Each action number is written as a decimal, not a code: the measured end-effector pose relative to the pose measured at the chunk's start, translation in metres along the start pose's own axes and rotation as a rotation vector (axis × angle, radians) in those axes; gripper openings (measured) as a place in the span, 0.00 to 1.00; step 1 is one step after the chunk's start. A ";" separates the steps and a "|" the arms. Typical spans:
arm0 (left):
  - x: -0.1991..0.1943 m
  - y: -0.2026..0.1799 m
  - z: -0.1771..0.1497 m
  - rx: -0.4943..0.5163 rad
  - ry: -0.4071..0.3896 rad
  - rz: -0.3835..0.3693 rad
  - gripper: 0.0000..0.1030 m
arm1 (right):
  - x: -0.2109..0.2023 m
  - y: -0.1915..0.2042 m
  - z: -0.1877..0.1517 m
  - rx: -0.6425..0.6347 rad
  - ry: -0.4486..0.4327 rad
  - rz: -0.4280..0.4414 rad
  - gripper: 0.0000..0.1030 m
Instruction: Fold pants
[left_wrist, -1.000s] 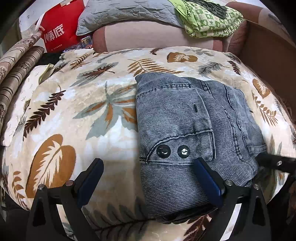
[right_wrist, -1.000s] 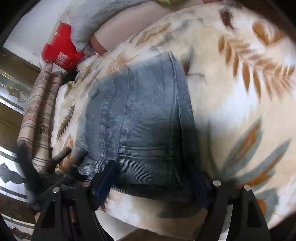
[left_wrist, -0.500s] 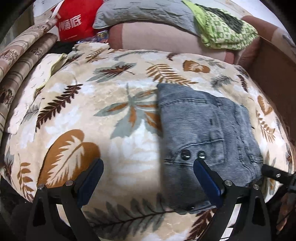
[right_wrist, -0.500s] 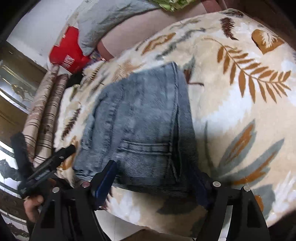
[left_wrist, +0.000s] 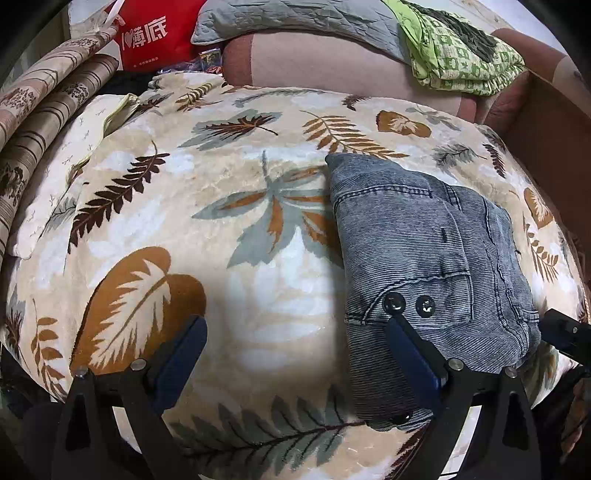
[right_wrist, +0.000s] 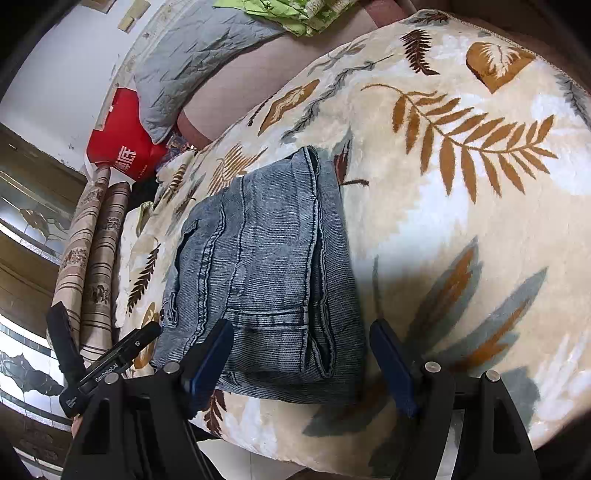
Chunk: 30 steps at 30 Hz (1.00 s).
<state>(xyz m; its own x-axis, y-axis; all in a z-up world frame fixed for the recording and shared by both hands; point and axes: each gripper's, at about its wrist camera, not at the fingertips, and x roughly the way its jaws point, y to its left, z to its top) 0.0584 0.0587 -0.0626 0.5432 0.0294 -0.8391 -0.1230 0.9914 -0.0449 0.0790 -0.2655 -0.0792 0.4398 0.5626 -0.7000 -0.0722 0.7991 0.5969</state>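
So the grey-blue corduroy-textured denim pants (left_wrist: 424, 251) are folded up into a compact chunky rectangle and sitting on the cream plush blanket with brown and grey leaf print (left_wrist: 229, 229), toward the near edge of the bed. In the left wrist view the two dark round buttons (left_wrist: 410, 304) on the pants face up, just beyond the tip of one blue-padded finger. The left gripper (left_wrist: 295, 347) has its fingers spread wide with nothing between them except blanket; one finger overlaps the pants' near left corner in the view, but whether it actually touches the fabric is hard to say. The right gripper (right_wrist: 301, 350) is also spread wide, holding nothing, with its fingers straddling the near end of the folded pants, one in front of the stitched pocket side and the other out past the folded edge over bare blanket. Each gripper pokes into the edge of the other camera's view. Up at the far end of the bed there's a grey quilted pillow (left_wrist: 295, 18), a crumpled green patterned cloth (left_wrist: 461, 55) and a red bag with white lettering (left_wrist: 147, 37), plus striped brown fabric rolls (right_wrist: 99, 251) along the side.
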 end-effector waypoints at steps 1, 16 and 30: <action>0.001 0.001 0.000 -0.001 0.001 0.000 0.95 | -0.001 0.001 0.000 -0.003 -0.004 -0.002 0.77; 0.031 0.024 0.029 -0.207 0.109 -0.328 0.95 | 0.005 -0.003 0.052 -0.013 0.049 -0.009 0.77; 0.058 -0.015 0.041 -0.134 0.153 -0.299 0.95 | 0.051 0.009 0.066 -0.024 0.184 0.054 0.82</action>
<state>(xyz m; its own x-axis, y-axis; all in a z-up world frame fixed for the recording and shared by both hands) 0.1255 0.0508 -0.0883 0.4420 -0.2888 -0.8492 -0.0907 0.9275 -0.3626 0.1599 -0.2442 -0.0837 0.2637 0.6322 -0.7285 -0.1138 0.7704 0.6274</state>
